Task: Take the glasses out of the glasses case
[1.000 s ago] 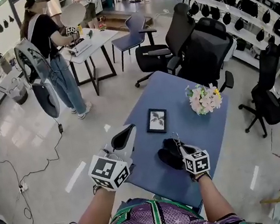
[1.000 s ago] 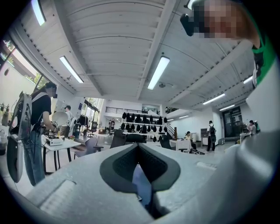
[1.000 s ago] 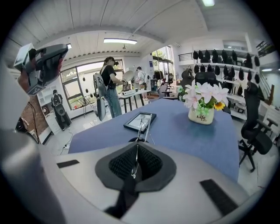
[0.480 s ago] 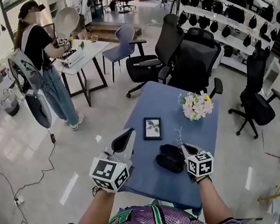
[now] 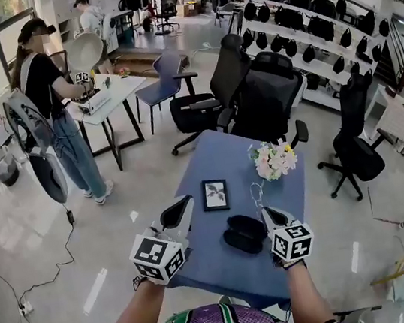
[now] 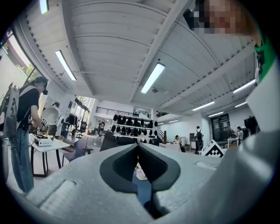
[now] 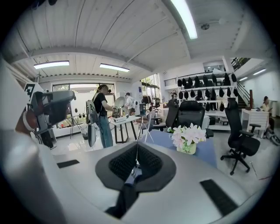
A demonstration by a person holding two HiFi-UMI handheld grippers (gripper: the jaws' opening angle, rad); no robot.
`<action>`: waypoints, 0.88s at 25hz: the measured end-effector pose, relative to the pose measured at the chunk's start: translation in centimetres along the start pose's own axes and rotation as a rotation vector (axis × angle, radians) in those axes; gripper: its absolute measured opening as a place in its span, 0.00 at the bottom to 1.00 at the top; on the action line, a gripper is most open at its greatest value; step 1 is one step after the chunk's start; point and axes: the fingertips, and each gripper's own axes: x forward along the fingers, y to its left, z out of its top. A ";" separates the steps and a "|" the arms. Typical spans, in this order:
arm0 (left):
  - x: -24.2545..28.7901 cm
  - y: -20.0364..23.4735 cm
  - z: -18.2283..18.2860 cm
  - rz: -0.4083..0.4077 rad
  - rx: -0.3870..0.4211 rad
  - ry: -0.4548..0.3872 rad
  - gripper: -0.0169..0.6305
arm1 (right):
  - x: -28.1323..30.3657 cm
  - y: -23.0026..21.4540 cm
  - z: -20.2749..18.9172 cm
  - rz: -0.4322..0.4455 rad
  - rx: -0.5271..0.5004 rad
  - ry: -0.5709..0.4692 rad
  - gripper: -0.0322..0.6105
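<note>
The black glasses case (image 5: 244, 234) lies open on the blue table (image 5: 218, 264), near its front edge. My right gripper (image 5: 265, 215) hangs just right of the case and is shut on thin wire-framed glasses (image 5: 254, 190), which stick up above its jaws, clear of the case. In the right gripper view the thin glasses (image 7: 137, 158) are pinched between the ribbed pads (image 7: 151, 162) of my right gripper (image 7: 137, 148). My left gripper (image 5: 181, 209) is held over the table's left edge, shut and with nothing in it; in its own view my left gripper (image 6: 138, 146) shows the jaws meeting.
A small black picture frame (image 5: 215, 194) lies mid-table and a pot of pale flowers (image 5: 272, 159) stands at the far right. Black office chairs (image 5: 252, 96) crowd the table's far end. A person (image 5: 49, 105) stands at a white table (image 5: 104, 96) to the left.
My right gripper has come up and to the right, away from the case, with the glasses in it. The left gripper has stayed shut beside the table's left edge.
</note>
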 end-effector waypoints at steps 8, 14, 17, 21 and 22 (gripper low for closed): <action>-0.7 -0.4 0.6 -0.047 -0.002 -0.011 0.05 | -3.1 2.0 3.6 -0.035 0.007 -0.107 0.06; -0.9 -0.7 1.0 -0.072 0.004 -0.016 0.05 | -5.4 2.7 5.8 -0.073 0.010 -0.188 0.06; -1.1 -0.9 1.3 -0.081 0.006 -0.023 0.05 | -6.5 3.0 6.5 -0.086 0.009 -0.218 0.06; -1.5 -1.4 1.9 -0.095 0.007 -0.030 0.05 | -7.9 3.6 7.2 -0.097 0.014 -0.248 0.06; -1.5 -1.5 2.0 -0.099 0.005 -0.032 0.05 | -8.2 3.8 7.3 -0.099 0.015 -0.255 0.06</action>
